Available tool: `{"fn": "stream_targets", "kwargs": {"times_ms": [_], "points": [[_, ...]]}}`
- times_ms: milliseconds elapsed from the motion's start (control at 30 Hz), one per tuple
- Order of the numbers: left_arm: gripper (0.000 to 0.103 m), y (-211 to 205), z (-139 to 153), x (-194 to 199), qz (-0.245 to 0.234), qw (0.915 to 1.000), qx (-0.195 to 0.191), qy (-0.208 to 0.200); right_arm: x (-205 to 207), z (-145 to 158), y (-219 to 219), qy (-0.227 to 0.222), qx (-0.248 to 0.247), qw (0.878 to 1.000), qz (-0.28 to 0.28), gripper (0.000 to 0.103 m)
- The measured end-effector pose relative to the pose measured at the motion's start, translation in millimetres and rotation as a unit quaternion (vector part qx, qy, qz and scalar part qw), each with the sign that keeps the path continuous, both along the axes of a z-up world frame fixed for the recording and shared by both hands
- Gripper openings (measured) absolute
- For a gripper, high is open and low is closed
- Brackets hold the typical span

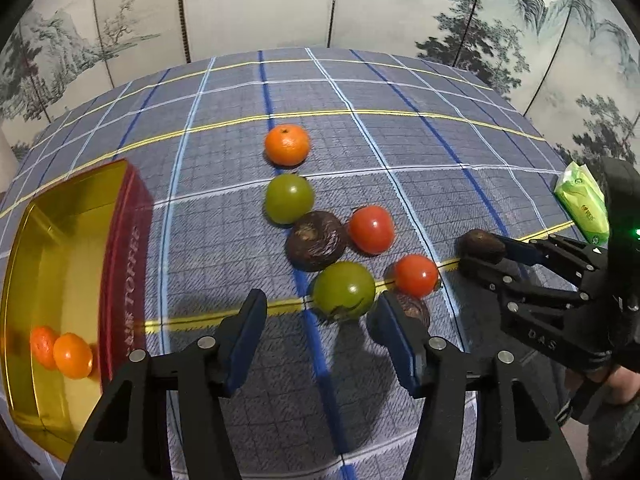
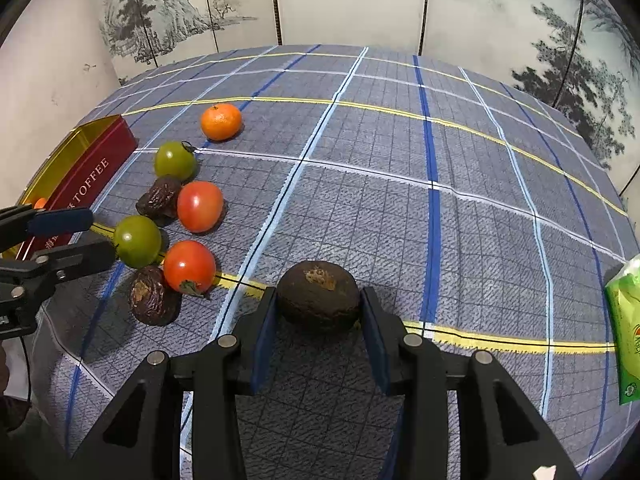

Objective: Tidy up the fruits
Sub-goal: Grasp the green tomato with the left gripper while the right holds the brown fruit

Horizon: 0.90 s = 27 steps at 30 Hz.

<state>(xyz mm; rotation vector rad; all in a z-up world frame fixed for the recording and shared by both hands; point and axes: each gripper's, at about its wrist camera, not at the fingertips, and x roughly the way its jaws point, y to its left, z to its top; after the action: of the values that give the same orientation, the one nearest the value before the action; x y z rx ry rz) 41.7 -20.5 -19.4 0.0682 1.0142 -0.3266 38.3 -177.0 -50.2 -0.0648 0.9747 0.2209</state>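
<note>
Closest in, the right gripper (image 2: pixel 320 316) has its fingers clamped on a dark brown fruit (image 2: pixel 318 294), one pad on either flank, with the fruit sitting low over the checked counter (image 2: pixel 400 200); whether it is lifted clear I cannot tell. The skin looks firm but rounded, so a sideways tug could roll it out from between the flat pads. The left gripper (image 1: pixel 320 320) has its fingers apart and nothing in them, just short of a green tomato (image 1: pixel 344 290), which lies ahead between the tips. That tomato touches a red tomato (image 1: pixel 416 275) and a wrinkled dark fruit (image 1: pixel 412 308), so a finger coming down carelessly could shove the neighbours away or pinch two at once. Both tools tip steeply downward, the right one reaching in from the side of the pile. Further out sit a second wrinkled fruit (image 1: pixel 316 246), another red tomato (image 1: pixel 371 229), a second green one (image 1: pixel 289 199) and an orange (image 1: pixel 287 145). Off to the left, the gold-lined toffee tin (image 1: pixel 60 248) already holds one small orange fruit (image 1: pixel 73 355) beside its reflection, and a green packet (image 1: pixel 582 202) lies at the far right edge.
</note>
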Motion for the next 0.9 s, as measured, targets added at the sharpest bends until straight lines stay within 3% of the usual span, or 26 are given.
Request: {"fn": "stream_targets", "kwargs": {"times_ms": [567,900], "points": [[0.038,-14.4,-12.5,14.0,-0.018,0.9991,-0.031,0.025,1.4,-2.9,0.8,-0.018,0.002,1.0,0.006,0.038],[0.036,-7.1,-11.0,6.6,-0.016,0.9996,-0.019,0.015,0.3,-5.3,2.2,-0.034,-0.004,0.999,0.005,0.039]]}}
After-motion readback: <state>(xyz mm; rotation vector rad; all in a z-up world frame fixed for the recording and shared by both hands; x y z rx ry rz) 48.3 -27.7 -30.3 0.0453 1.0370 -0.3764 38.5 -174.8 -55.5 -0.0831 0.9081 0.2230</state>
